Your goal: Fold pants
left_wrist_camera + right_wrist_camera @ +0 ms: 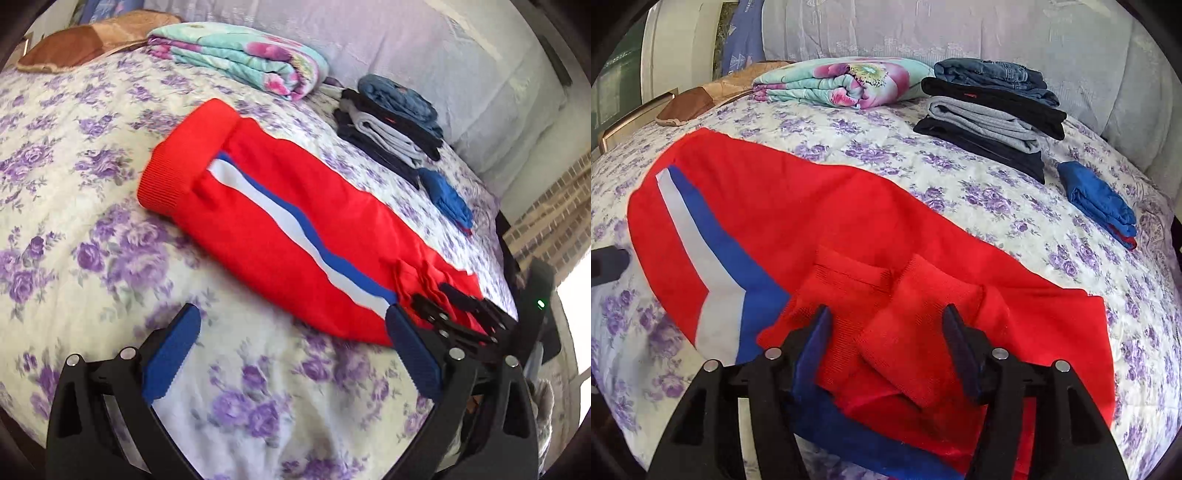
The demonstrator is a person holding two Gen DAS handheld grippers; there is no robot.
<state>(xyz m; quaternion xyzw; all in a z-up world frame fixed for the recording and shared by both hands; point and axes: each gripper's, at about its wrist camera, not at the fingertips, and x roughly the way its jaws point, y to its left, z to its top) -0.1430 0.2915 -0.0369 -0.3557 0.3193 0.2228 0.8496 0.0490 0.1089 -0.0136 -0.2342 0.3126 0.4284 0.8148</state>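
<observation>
Red pants [280, 221] with a white and blue side stripe lie lengthwise on the floral bedspread [74, 221]. Their ribbed waistband [184, 158] is at the far left. My left gripper [291, 317] hovers open over the pants' near edge, its blue pads apart and nothing gripped. In the right wrist view the two red ribbed cuffs [897, 314] lie bunched on the pants [812, 206] at the near end. My right gripper [886, 314] stands open around them, pads clear of the cloth. The right gripper [434, 293] also shows in the left wrist view, over the cuffs.
A folded floral blanket [846, 85] and a stack of folded pants [990, 110] lie at the back of the bed. A folded blue garment [1097, 199] lies to the right, a brown pillow [701, 103] at the back left. The bed's edge drops off at the right [506, 258].
</observation>
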